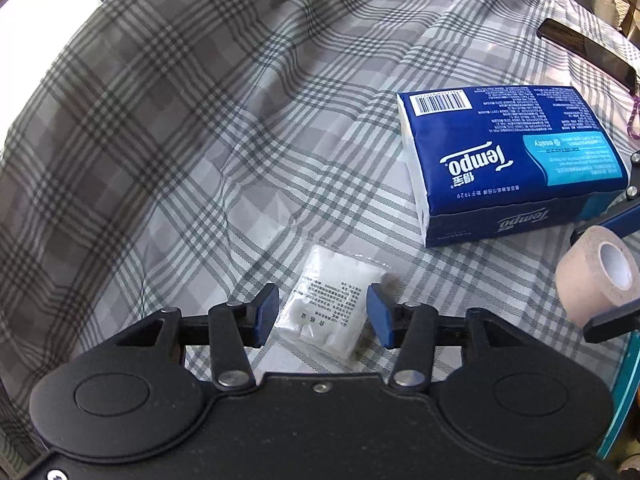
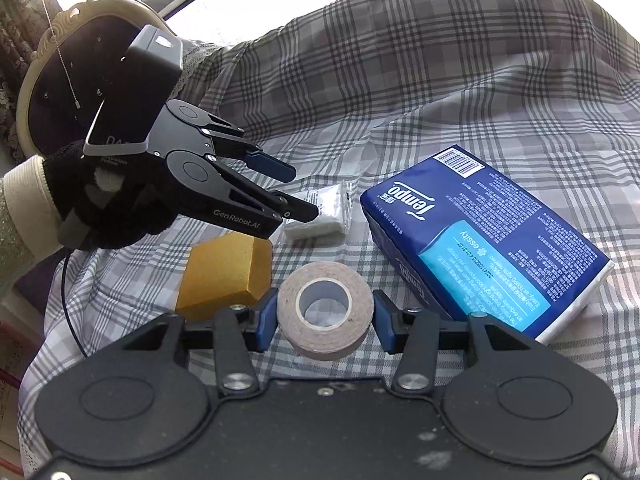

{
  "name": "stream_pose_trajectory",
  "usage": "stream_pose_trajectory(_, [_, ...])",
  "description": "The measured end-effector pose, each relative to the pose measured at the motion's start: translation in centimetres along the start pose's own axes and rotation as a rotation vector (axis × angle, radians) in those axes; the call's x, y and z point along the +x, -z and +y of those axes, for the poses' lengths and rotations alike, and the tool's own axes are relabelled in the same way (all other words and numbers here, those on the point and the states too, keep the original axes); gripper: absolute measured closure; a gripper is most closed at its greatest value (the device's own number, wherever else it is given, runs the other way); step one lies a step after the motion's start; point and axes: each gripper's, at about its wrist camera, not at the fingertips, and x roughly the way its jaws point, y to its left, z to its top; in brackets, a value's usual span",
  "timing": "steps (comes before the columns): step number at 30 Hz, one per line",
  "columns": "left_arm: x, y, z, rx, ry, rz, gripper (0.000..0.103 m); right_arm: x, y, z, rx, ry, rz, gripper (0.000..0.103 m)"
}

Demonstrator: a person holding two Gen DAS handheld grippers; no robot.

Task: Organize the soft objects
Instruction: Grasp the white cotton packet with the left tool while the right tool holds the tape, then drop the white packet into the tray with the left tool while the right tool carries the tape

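Observation:
My right gripper (image 2: 325,316) is shut on a beige roll of tape (image 2: 326,314), held just above the plaid cloth; the roll also shows at the right edge of the left wrist view (image 1: 598,280). My left gripper (image 1: 322,312) is open, its blue pads either side of a clear bag of white cotton pads (image 1: 330,304) lying on the cloth. In the right wrist view the left gripper (image 2: 306,192) hovers over that bag (image 2: 320,216). A blue Tempo tissue pack (image 1: 512,160) lies to the right, also in the right wrist view (image 2: 488,248).
A gold sponge block (image 2: 224,280) lies on the cloth left of the tape roll. The grey plaid cloth (image 1: 200,140) is rumpled and rises at the back. A dark flat object (image 1: 588,52) lies at the far right. A chair back (image 2: 52,80) stands at the left.

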Motion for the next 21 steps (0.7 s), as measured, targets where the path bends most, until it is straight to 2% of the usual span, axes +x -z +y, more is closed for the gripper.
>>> stream_pose_trajectory(3, [1.4,0.1,0.1,0.018,0.006,0.036,0.052,0.0,-0.1,-0.1,0.007,-0.011,0.001,0.055])
stream_pose_trajectory(8, [3.1,0.4,0.4,0.004,0.014,0.041,0.046,0.0,0.1,-0.2,0.001,-0.022,0.006,0.055])
stream_pose_trajectory(13, [3.5,0.2,1.6,-0.078,0.046,0.014,0.044,0.2,0.1,-0.3,0.006,-0.031,0.012,0.055])
stream_pose_trajectory(15, [3.5,0.0,2.0,-0.118,0.063,0.011,0.047,0.3,0.2,-0.3,0.004,-0.027,0.016,0.055])
stream_pose_trajectory(17, [3.5,-0.1,2.3,-0.16,0.067,0.005,0.056,0.5,0.1,-0.3,0.006,-0.025,0.02,0.055])
stream_pose_trajectory(21, [3.4,0.0,2.8,-0.274,0.057,0.009,0.061,0.5,0.0,-0.3,0.003,-0.009,0.015,0.055])
